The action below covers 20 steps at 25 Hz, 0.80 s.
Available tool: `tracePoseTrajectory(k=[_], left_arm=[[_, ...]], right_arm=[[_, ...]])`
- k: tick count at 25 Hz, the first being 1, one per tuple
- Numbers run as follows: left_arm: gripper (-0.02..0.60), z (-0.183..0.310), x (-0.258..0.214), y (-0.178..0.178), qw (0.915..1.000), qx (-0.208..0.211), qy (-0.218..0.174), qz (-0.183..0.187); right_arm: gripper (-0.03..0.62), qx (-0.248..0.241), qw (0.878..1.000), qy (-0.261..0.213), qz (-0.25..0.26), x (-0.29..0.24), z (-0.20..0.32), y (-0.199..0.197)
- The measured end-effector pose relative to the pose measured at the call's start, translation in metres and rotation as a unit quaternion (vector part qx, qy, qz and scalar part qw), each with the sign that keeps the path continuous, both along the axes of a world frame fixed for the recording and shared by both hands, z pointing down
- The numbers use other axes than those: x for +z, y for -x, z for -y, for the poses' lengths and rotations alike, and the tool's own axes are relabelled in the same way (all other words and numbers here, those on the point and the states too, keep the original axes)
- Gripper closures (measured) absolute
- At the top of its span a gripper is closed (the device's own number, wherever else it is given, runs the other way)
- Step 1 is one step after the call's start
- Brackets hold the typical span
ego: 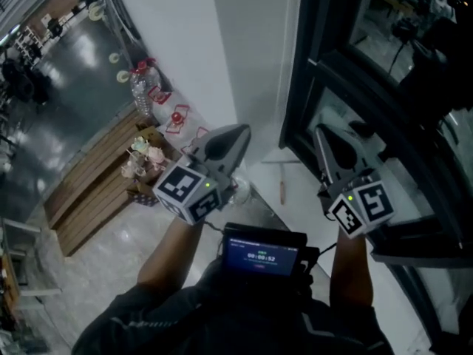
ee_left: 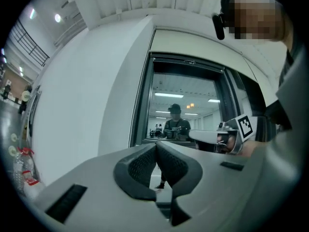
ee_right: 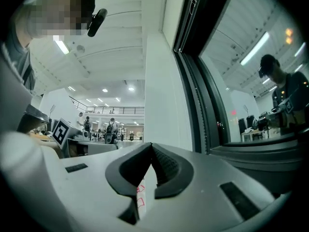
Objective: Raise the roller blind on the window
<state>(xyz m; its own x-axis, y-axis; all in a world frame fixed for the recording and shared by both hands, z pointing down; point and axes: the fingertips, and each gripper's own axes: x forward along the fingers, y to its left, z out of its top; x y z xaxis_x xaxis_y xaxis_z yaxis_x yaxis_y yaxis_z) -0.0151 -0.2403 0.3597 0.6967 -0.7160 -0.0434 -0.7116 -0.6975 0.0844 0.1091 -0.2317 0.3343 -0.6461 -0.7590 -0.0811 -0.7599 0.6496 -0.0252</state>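
Note:
The window (ego: 347, 87) has a dark frame and stands at the right, set in a white wall (ego: 192, 43). The glass (ee_left: 186, 105) is uncovered over all that shows; I cannot make out a blind or a pull cord. My left gripper (ego: 240, 132) points level at the wall just left of the frame, its jaws shut and empty (ee_left: 156, 144). My right gripper (ego: 319, 130) is beside it, close to the frame's lower part. Its tips (ee_right: 151, 145) meet with nothing seen between them. The frame's edge (ee_right: 193, 81) runs up just right of the right gripper.
A white sill (ego: 259, 172) with a thin stick (ego: 281, 187) lies under the grippers. At the left stand a water bottle (ego: 142, 87), a box of small items (ego: 144, 161) and a wooden bench (ego: 96, 176). A small screen (ego: 262, 256) hangs at the person's chest.

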Motion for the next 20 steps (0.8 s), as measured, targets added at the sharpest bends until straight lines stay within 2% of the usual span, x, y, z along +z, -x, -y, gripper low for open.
tracePoseTrajectory(k=[4,9,15,20], left_arm=[[0.584,-0.01,0.006,-0.014,0.9997,-0.024,0.007,0.002],[0.585,-0.019,0.01,-0.017,0.9982,-0.05,0.011,0.031],[0.584,-0.033,0.002,0.003,0.9983,-0.049,-0.001,0.033],[0.585,-0.04,-0.007,0.024,0.999,-0.04,-0.01,0.019]], right_arm=[[0.571,-0.012,1.0,0.013,0.009,0.011,-0.003,-0.02],[0.571,-0.031,0.999,0.019,0.023,0.017,-0.009,-0.025],[0.572,-0.016,1.0,-0.001,0.008,0.008,-0.026,-0.015],[0.572,0.002,1.0,-0.006,0.003,0.002,-0.037,-0.001]])
